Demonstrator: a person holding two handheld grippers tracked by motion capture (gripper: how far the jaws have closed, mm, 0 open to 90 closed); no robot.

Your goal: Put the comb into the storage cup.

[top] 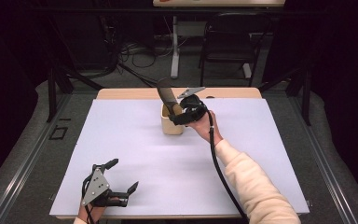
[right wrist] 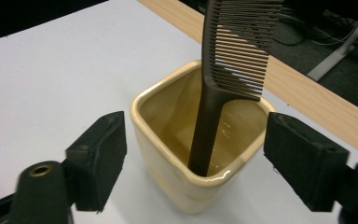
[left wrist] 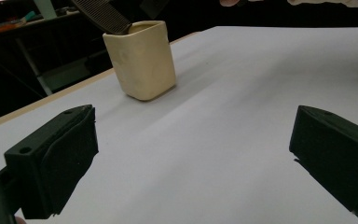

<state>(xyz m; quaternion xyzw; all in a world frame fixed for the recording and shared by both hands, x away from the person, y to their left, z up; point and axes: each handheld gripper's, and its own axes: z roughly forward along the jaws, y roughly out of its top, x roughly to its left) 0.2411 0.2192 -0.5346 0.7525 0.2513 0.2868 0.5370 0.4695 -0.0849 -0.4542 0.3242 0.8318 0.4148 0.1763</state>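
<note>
My bench (top: 135,154) is the biggest thing here, a flat rectangle under a smooth, matte white sheet, with a strip of pale wood (top: 121,94) left bare along its far edge. Nearly all of the white surface lies open: wide room to the left of the cup, in front of it, and along the right side, out to the straight edges. Beyond the far edge the floor is dark, with cables and a black chair (top: 228,42) standing well back.

The cup (top: 171,122) sits toward the far middle of the bench, near the wooden strip. It is a cream, glazed ceramic cup, squarish with rounded corners and a glossy lip. A dark brown plastic comb (right wrist: 223,79) stands in it, handle down on the inside bottom, leaning against the rim, its fine straight teeth rising above the lip.

My right tool (right wrist: 196,163) hangs just at the cup, released: its blocky black padded jaws stand wide on either side of the cup's near wall, touching neither cup nor comb.

My left tool (left wrist: 193,154) rests low near the front left corner, well apart from the cup, jaws spread wide with nothing between them but bare sheet.
</note>
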